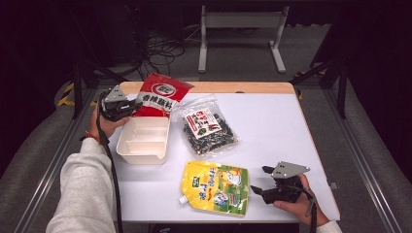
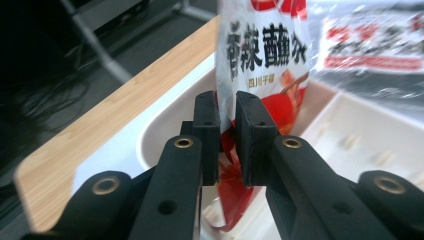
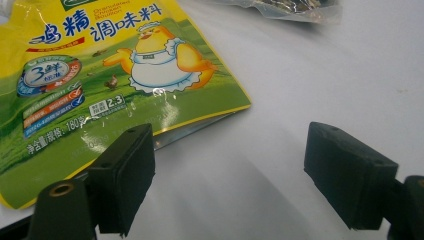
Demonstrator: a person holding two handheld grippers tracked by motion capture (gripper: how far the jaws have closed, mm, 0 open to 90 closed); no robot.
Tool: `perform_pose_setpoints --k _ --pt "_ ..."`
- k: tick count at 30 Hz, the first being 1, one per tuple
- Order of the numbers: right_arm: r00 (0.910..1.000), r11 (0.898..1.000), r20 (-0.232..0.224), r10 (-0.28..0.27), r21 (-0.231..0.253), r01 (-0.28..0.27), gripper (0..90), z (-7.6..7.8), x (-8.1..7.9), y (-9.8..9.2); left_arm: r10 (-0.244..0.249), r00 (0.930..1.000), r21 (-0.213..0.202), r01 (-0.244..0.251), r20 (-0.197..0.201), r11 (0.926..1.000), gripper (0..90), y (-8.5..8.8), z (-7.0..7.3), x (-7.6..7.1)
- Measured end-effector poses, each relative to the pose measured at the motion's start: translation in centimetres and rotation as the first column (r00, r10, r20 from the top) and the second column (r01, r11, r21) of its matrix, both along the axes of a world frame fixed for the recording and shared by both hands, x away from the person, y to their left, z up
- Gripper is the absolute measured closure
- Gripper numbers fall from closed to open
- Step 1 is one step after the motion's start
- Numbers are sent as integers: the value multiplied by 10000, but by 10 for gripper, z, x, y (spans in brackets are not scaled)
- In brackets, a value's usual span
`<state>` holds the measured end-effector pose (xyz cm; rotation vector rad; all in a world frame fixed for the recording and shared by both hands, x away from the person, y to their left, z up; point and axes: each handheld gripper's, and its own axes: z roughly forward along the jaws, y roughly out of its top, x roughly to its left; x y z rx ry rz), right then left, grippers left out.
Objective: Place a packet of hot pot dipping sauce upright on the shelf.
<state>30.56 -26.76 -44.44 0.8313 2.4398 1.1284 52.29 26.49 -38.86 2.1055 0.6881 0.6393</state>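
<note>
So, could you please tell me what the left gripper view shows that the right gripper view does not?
Left gripper view alone: the left gripper shut on the edge of the red sachet, held above the white divided tray, with the table's wooden edge beside it.

Right gripper view alone: the right gripper open, with the corner of the yellow-green chicken bouillon pouch by one jaw.

Both: the clear seaweed packet and the white tabletop.

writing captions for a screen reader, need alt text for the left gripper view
The left gripper is shut on the lower edge of a red and white seasoning packet, holding it upright over a white divided tray. A wood-edged table lies to the left, and a clear bag of dark dried food is blurred at upper right.
</note>
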Motion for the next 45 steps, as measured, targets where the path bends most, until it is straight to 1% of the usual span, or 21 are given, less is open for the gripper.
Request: perform_pose_setpoints --k 1,2,5,7,9,12,18,21,27,28,29,30,31,32,34,39,41,42,43,44,45 --pt "10000 10000 0 0 0 0 207 0 0 0 45 10000 158 -45 12 9999 819 -1 -1 1" --pt "10000 10000 -12 63 7 -63 208 0 0 2 242 9997 648 -236 -82 9976 821 -4 -2 3" --pt "9999 9999 -20 118 -10 -118 208 0 1 3 326 9993 685 -311 -205 9972 823 -5 -3 3" --pt "9999 9999 -68 134 20 -134 208 0 2 3 407 9989 858 -386 -232 9956 824 -6 -3 4" --pt "9999 9999 -92 136 50 -135 208 0 3 3 538 9974 877 -494 -483 9949 825 -7 -4 3" --pt "9998 9999 -136 120 64 -119 210 0 3 4 556 9966 1026 -492 -607 9935 828 -6 -5 3" --pt "9998 9999 -203 -3 136 6 211 -1 7 2 459 9964 1609 -340 -708 9864 836 -9 -5 3" --pt "9997 9998 -227 21 185 -17 210 0 7 2 492 9953 1656 -348 -837 9856 836 -9 -6 4" --pt "9995 9997 -319 66 232 -58 211 -2 10 1 639 9928 1334 -501 -1011 9898 835 -6 -8 5" --pt "9995 9996 -288 89 261 -82 211 -1 10 1 719 9912 929 -617 -1108 9938 830 -4 -9 4" --pt "9995 9996 -288 89 261 -82 211 -1 10 1 719 9912 929 -617 -1108 9938 823 -4 -9 4" --pt "9999 9992 -28 -142 360 143 225 1 11 -1 759 9894 520 -699 -1236 9962 805 1 -11 4" --pt "9998 9987 -14 -187 475 187 225 2 12 -2 746 9889 324 -710 -1287 9969 779 3 -12 4" --pt "9998 9987 -14 -187 475 187 225 2 12 -2 746 9889 324 -710 -1287 9969 769 3 -12 4" --pt "9993 9979 136 -336 553 328 225 4 13 -4 637 9891 -34 -647 -1324 9979 738 6 -11 2" --pt "9991 9966 14 -416 714 414 225 3 18 -8 884 9938 -364 -910 -670 9952 616 3 -2 0" --pt "9992 9976 -30 -387 581 388 225 2 18 -7 1095 9930 -433 -1114 -432 9928 596 -1 0 1" --pt "9994 9977 -54 -348 588 350 225 1 17 -7 1358 9899 -518 -1378 -398 9891 581 -2 0 4" --pt "9995 9978 -94 -298 586 303 226 1 17 -6 1488 9863 -726 -1538 -708 9854 517 -2 0 7" --pt "9995 9982 -71 -304 524 307 226 1 17 -5 1488 9863 -726 -1538 -708 9854 537 -2 0 7" --pt "9995 9981 -77 -303 535 307 228 1 17 -5 1555 9856 -1150 -1624 -667 9800 594 0 1 9"
